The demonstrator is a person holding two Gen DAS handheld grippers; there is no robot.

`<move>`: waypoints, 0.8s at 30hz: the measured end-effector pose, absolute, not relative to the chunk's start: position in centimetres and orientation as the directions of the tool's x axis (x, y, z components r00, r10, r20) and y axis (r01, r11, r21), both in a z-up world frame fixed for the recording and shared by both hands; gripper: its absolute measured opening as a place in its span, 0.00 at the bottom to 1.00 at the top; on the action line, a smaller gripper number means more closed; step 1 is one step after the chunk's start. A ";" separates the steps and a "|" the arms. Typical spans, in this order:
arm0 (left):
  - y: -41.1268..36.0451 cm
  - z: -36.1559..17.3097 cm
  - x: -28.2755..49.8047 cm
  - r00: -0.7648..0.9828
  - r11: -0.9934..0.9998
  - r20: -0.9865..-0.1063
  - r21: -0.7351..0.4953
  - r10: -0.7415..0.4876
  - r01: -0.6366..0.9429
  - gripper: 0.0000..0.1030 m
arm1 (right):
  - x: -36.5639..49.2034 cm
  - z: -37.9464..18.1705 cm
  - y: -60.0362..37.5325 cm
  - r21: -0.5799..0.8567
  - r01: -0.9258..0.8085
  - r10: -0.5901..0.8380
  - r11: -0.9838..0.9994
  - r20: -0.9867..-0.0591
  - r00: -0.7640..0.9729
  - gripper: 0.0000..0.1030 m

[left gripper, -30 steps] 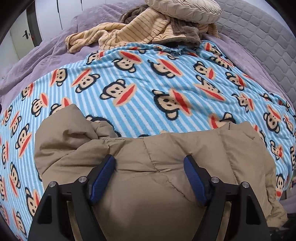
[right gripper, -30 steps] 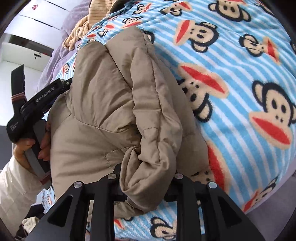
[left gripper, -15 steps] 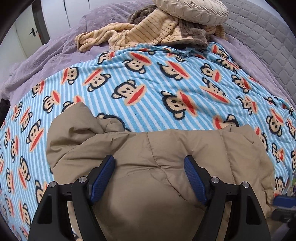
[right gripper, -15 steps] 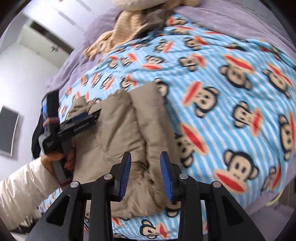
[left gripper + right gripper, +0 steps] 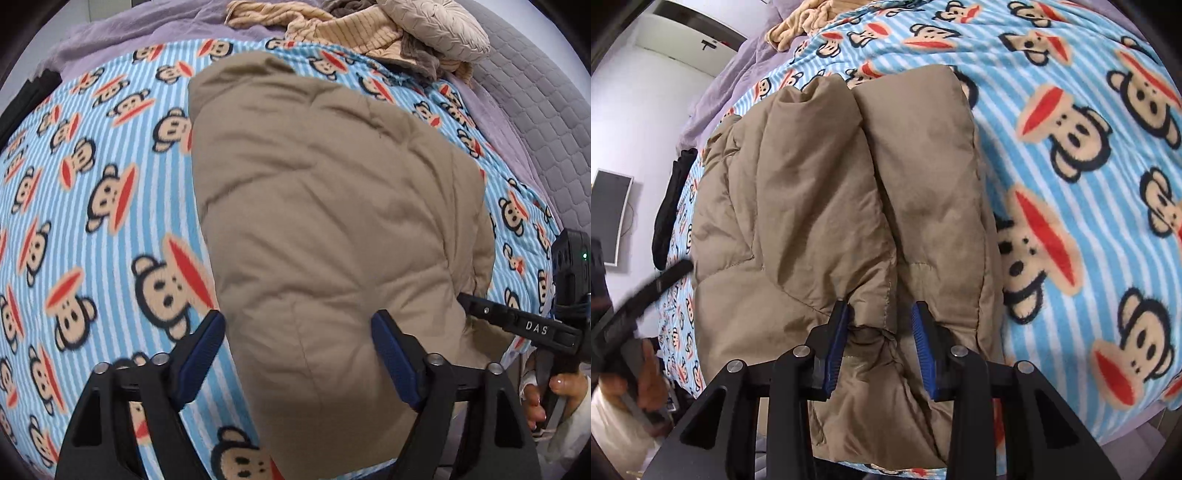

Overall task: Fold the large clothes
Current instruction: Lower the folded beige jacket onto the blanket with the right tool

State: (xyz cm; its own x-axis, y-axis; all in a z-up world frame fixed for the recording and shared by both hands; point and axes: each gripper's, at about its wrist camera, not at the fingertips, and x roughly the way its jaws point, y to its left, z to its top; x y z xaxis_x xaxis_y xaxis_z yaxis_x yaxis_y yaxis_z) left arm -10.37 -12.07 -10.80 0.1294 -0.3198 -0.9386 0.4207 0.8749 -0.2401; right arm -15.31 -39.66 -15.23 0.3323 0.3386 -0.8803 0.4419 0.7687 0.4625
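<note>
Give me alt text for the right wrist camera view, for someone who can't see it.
A folded tan puffer jacket lies on a blue striped blanket with cartoon monkey faces, and the right gripper has a bunched bit of the jacket between its blue pads. At the left edge, blurred, a hand holds the left gripper beside the jacket.

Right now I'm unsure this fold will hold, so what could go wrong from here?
The puffy tan jacket may spring open: the left gripper is opening with its pads off the fabric. The right gripper straddles only a bunched edge, not pressing it. The bundle sits near the blanket edge and could slide.
</note>
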 end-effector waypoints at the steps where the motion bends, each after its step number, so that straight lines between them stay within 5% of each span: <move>1: -11.8 -11.4 -10.7 0.117 0.879 -0.941 -0.245 -0.317 0.408 0.91 | -15.4 -15.3 -39.6 0.457 0.441 0.332 0.772 -0.883 0.333 0.36; 10: -10.0 -9.5 -11.7 0.124 0.889 -0.948 -0.221 -0.292 0.402 0.91 | -15.1 -14.5 -37.8 0.376 0.487 0.262 0.788 -0.922 0.287 0.42; 15: -8.3 -8.3 -11.8 0.140 0.890 -0.951 -0.197 -0.275 0.411 0.91 | -16.6 -11.6 -37.3 0.383 0.519 0.230 0.764 -0.914 0.335 0.61; 24: -7.1 -8.3 -12.0 0.147 0.893 -0.953 -0.184 -0.264 0.411 0.92 | -19.2 -8.9 -36.2 0.380 0.555 0.179 0.740 -0.907 0.382 0.67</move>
